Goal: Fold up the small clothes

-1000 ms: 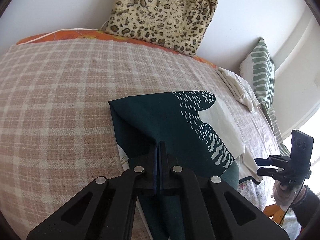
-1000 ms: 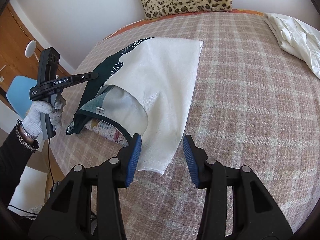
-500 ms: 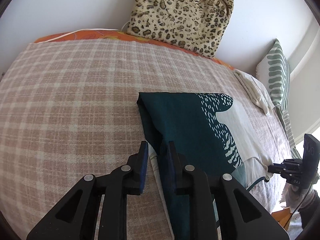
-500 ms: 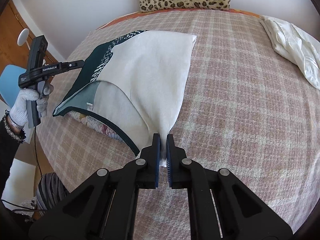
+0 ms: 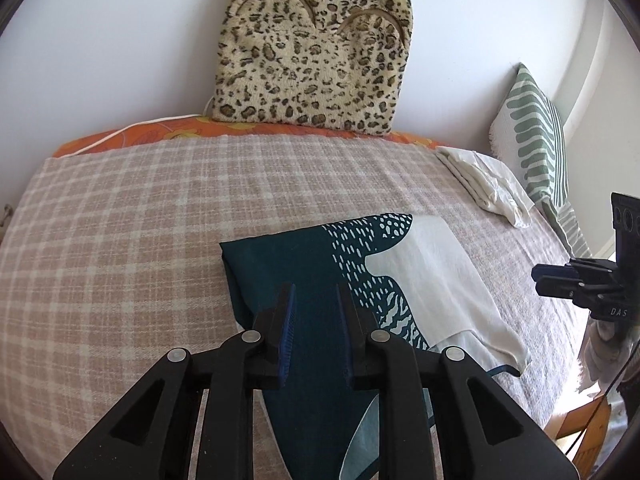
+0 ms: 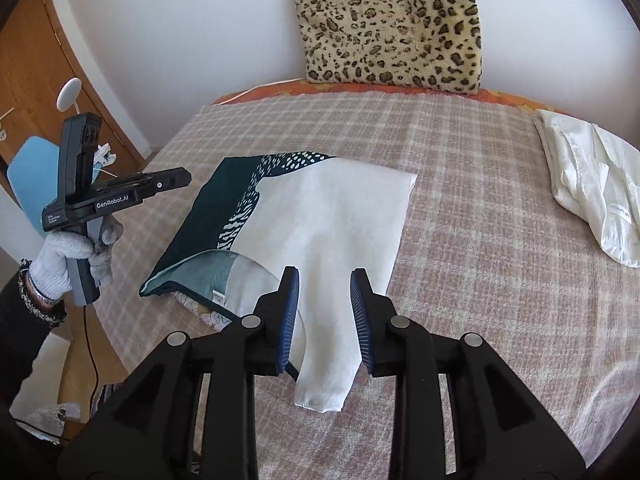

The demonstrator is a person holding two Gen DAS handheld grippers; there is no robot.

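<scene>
Only my right view shows the gloved hand (image 6: 66, 260) beyond the bed's left edge. Both tongs, left (image 5: 314, 334) and right (image 6: 325, 316), gape empty, right opening, above the soft teal-white garment (image 6: 328, 220) mid-bed (image 6: 480, 280).

Both tools have let go of the top (image 6: 332, 216) and lifted off it. The left tool (image 5: 314, 300), clamped on the dark edge before, now stands parted above it. The right tool (image 6: 324, 284), which pinched the white sleeve (image 6: 328, 368), is opening, with the sleeve lying flat.
</scene>
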